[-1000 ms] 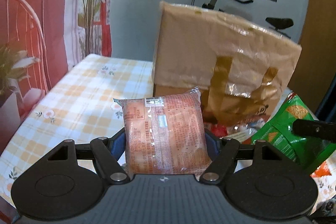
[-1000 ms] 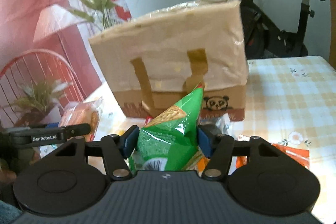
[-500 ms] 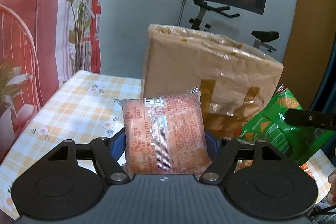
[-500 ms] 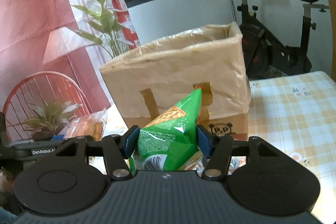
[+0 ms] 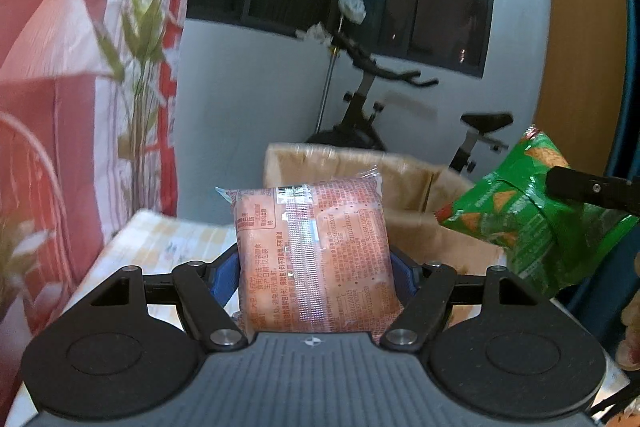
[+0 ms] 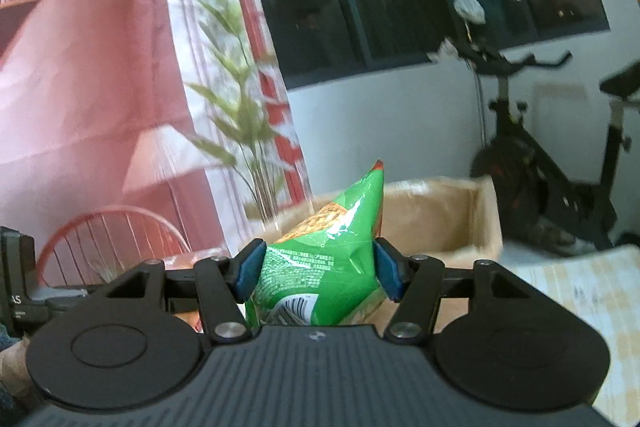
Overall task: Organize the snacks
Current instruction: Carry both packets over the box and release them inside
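Open cardboard box [image 5: 416, 183] at 12 o'clock, ahead of both tools. Left gripper [image 5: 314, 267] clamped on orange packet [image 5: 312, 255]; right gripper [image 6: 316, 267] clamped on green chip bag [image 6: 332, 251]. Step: carrying over box rim. Next: lower in, release.

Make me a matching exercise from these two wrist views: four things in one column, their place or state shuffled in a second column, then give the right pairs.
Things:
1. orange plastic-wrapped snack packet
2. green crinkly chip bag
3. brown open-topped cardboard box
4. black exercise bike

Places or states:
A. standing on the checked tablecloth, top open
B. clamped in the right gripper
C. on the floor by the white wall, under the window
D. clamped in the left gripper

Pairs: 1-D, 2-B, 3-A, 4-C
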The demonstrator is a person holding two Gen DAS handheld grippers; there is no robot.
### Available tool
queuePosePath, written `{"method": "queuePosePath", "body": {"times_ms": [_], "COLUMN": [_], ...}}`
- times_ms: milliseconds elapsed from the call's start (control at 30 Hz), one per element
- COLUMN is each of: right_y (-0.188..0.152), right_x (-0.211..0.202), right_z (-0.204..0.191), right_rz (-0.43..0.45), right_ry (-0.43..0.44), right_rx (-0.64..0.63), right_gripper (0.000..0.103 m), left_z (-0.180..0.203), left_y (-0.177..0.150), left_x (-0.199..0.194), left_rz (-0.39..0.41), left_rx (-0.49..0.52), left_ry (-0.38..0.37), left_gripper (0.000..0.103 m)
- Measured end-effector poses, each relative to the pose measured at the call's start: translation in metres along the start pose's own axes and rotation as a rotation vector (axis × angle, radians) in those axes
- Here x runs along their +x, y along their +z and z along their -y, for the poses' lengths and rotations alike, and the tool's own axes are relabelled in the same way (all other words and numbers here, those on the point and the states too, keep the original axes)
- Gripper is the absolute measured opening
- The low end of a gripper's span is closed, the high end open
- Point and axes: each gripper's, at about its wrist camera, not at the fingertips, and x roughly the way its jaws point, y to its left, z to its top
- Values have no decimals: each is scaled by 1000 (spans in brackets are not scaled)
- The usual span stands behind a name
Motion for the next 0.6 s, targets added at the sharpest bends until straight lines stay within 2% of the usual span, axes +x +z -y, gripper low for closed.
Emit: {"method": "queuePosePath", "body": {"times_ms": [233,400,600], "right_y": [50,68,68], "right_x": [28,66,114], "right_z": [-4,6,28], "right_rz": [83,90,45], "right_ry": [6,-42,-88], "right_rx": [-114,-172,-194], "right_gripper": [61,61,61], "left_z": [13,17,15], "left_y": [47,73,84], "left_x": [28,71,121], "left_rz": [50,22,-51], "left_rx": [35,5,-4], "left_ry": [-93,-122,-147], "left_gripper": [76,76,76]}}
